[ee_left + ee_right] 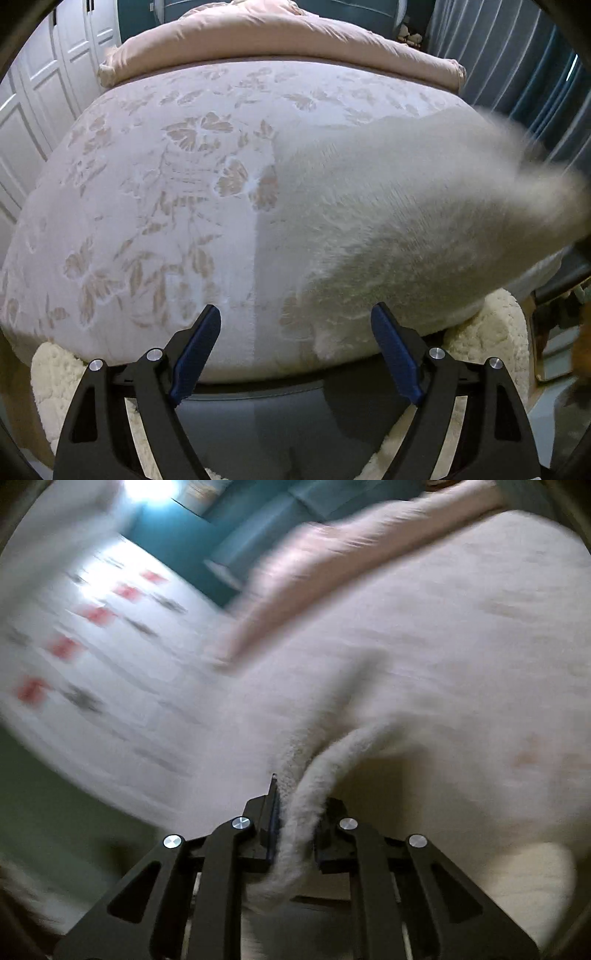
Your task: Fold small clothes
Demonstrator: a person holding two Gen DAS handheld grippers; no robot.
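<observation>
A fluffy white garment [388,221] lies on the right half of the bed, its right end lifted and blurred toward the frame's edge. My left gripper [295,332] hangs open over the bed's near edge, nothing between its blue pads [195,350]; the garment's near hem sits just beyond its right finger. In the right wrist view my right gripper [291,812] is shut on a bunched edge of the white garment [317,768], which drapes out between the jaws and hangs down behind them. That view is motion-blurred.
The bed has a pale floral cover [147,192] with a folded pink duvet [280,40] at its far end. White wardrobe doors [44,92] stand to the left, blue curtains [517,62] to the right. A cream fluffy rug [487,332] lies below the bed's near edge.
</observation>
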